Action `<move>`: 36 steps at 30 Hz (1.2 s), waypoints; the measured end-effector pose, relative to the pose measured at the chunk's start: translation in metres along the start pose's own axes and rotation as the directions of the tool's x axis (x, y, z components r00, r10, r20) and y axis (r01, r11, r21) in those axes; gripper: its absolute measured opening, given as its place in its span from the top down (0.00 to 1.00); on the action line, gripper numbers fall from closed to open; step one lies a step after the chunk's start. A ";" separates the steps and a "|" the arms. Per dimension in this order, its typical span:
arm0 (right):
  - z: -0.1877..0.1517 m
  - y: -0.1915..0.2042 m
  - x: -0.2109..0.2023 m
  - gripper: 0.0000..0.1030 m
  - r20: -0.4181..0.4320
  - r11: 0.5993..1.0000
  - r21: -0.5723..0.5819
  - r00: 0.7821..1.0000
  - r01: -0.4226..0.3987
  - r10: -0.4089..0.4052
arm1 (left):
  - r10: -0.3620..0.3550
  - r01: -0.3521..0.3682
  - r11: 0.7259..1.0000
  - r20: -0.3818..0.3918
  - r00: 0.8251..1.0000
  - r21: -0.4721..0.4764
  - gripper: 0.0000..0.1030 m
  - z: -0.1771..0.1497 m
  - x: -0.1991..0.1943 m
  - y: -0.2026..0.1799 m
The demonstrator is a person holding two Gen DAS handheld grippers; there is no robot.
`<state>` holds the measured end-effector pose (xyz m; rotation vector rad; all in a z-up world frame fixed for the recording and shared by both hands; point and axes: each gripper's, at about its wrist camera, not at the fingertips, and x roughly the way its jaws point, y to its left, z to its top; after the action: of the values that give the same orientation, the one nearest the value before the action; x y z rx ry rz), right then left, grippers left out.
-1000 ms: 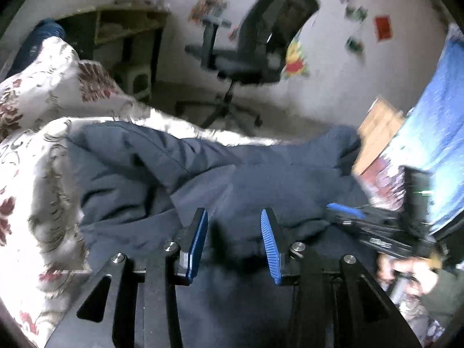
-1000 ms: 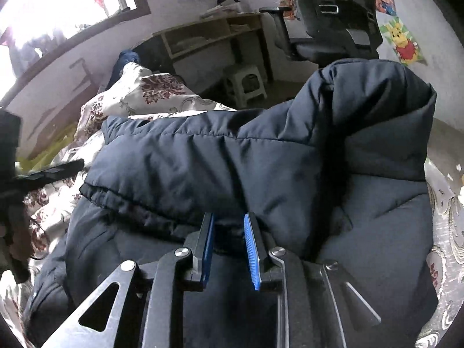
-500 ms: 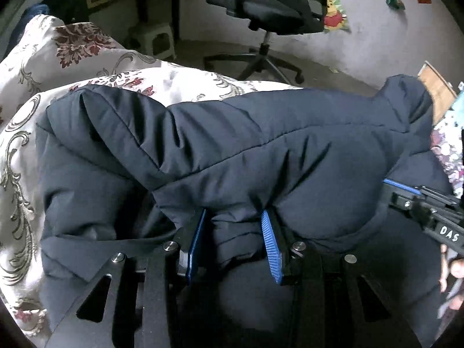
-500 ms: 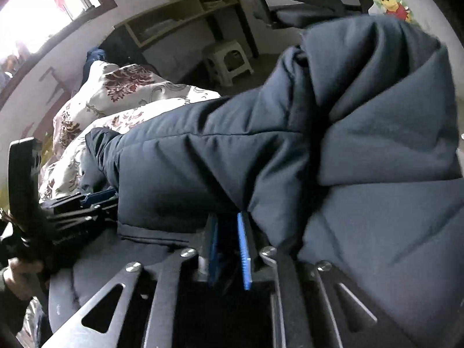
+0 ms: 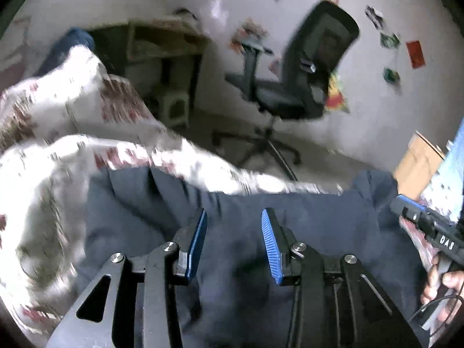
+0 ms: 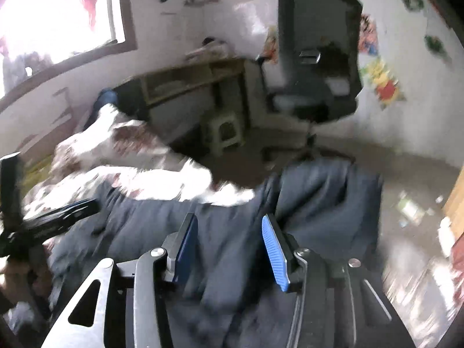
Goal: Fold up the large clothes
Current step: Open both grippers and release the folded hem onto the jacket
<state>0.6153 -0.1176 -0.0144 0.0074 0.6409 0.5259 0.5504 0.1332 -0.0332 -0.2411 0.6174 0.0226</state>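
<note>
A dark navy padded jacket lies on a bed with a white floral cover. It also shows in the right wrist view, with one bunched part standing up at its far right end. My left gripper is open and empty just above the jacket. My right gripper is open and empty over the jacket's right part. The right gripper shows at the right edge of the left wrist view. The left gripper shows at the left of the right wrist view. Both views are motion-blurred.
A black office chair stands on the floor past the bed, also in the right wrist view. A wooden desk and a small stool stand by the far wall. A floral pillow lies at the bed's left.
Both grippers have let go of the jacket fold and opened wide. They have lifted and tilted up, so the room shows. The jacket now lies lower and flatter on the bed.
</note>
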 end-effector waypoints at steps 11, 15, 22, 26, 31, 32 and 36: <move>0.015 -0.063 0.083 0.78 -0.207 0.944 0.142 0.941 0.298 -0.266 | 0.253 -0.288 0.950 -0.242 0.937 -0.122 0.61 0.000 0.071 0.067; -0.005 -0.078 0.087 0.83 -0.253 0.936 0.168 0.931 0.310 -0.263 | 0.248 -0.281 0.955 -0.270 0.930 -0.093 0.58 -0.009 0.079 0.069; 0.000 -0.077 0.061 0.80 -0.177 0.939 0.293 0.975 0.182 -0.134 | 0.198 -0.223 0.963 -0.169 0.966 -0.150 0.58 0.012 0.042 0.064; 0.012 -0.041 0.047 0.80 -0.118 0.974 0.227 0.993 0.022 0.005 | 0.040 -0.045 0.993 -0.047 0.998 -0.113 0.58 0.020 0.013 0.039; 0.012 0.011 0.056 0.80 -0.189 0.985 0.083 0.968 -0.150 0.164 | -0.173 0.179 0.984 -0.182 0.968 0.012 0.58 0.009 0.023 0.001; 0.007 0.020 0.059 0.80 -0.221 0.985 0.049 0.960 -0.167 0.174 | -0.208 0.220 0.975 -0.230 0.951 0.026 0.58 0.003 0.029 -0.004; -0.011 0.029 0.071 0.79 -0.331 0.982 0.005 0.926 -0.189 0.180 | -0.172 0.222 0.967 -0.317 0.933 0.127 0.58 -0.020 0.043 -0.012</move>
<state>0.6434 -0.0611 -0.0585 -0.0477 0.9674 0.7270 0.5749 0.1146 -0.0709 -0.1492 0.8949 -0.2635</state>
